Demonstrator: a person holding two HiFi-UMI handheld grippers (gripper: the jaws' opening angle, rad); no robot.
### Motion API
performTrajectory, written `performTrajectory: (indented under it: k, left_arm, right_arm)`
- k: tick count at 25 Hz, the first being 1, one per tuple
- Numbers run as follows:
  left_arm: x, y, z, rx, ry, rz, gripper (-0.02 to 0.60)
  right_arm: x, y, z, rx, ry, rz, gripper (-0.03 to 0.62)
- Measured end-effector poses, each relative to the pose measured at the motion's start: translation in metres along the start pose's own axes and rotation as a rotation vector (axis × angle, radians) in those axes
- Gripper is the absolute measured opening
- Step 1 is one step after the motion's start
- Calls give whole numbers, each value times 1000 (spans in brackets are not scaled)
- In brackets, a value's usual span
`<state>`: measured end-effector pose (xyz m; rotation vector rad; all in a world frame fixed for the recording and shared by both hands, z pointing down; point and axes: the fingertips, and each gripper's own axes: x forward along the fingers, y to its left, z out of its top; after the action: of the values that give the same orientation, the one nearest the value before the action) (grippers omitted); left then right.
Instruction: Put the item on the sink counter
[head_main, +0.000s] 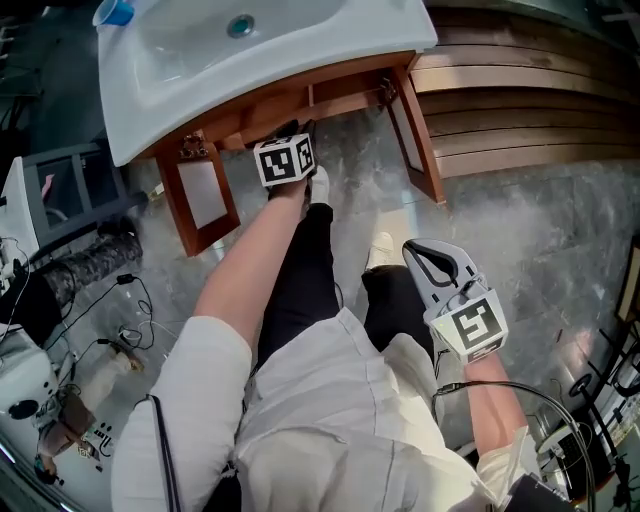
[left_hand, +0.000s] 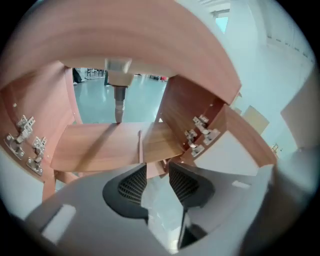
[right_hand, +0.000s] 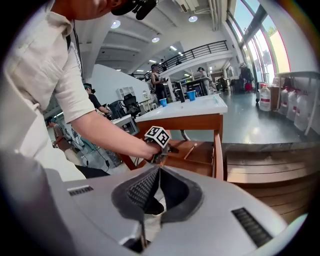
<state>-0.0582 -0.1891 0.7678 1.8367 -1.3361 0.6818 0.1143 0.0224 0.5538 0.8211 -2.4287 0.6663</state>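
Observation:
The white sink counter (head_main: 380, 40) lies at the top of the head view, with a blue cup (head_main: 115, 12) on its far left corner. My left gripper (head_main: 298, 135) is held in front of the open wooden cabinet (head_main: 300, 100) under the sink. In the left gripper view it (left_hand: 157, 167) stands open with nothing between its pads, pointing at the bare wooden shelf (left_hand: 100, 145) and the drain pipe (left_hand: 119, 100). My right gripper (head_main: 412, 252) hangs beside the person's right leg; its jaws (right_hand: 159, 169) meet at the tips and hold nothing. No loose item shows near either gripper.
Both cabinet doors (head_main: 205, 195) (head_main: 418, 130) stand open, hinges (left_hand: 200, 132) showing. Wooden steps (head_main: 520, 100) run along the right. Cables and equipment (head_main: 60, 330) crowd the floor at the left. Blue cups (right_hand: 191, 95) stand on the counter in the right gripper view.

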Motion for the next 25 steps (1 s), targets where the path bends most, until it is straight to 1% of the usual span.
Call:
performTrajectory:
  k: [4,7,10,13,15,22,25]
  left_arm:
    - [-71,-34,-8,15,5,-83,132]
    - [-125,-56,-12,37,0,-110,72]
    - [-171,-72,-7,50,-28,-120,6]
    - [-218,-88,-11,42,-35,-138,6]
    - [-245,-101,-6,52,-59,-159,5]
    - [-333,-139,22,137,-169,-206,5]
    - [-365,-143,36,174,-226,-216,6]
  right_arm:
    - [-24,31,20,-43,-7,38,6]
    - [-45,48,36,-67,-22,48,6]
    - [-63,52,54,-99,-50,38,6]
    - [-86,61,67,-119,-63,34,6]
    - [-100,64,76,-139,-70,33,6]
    - [-131,75,105,-203,-99,33,6]
    - [-141,81,114,-215,-105,35,6]
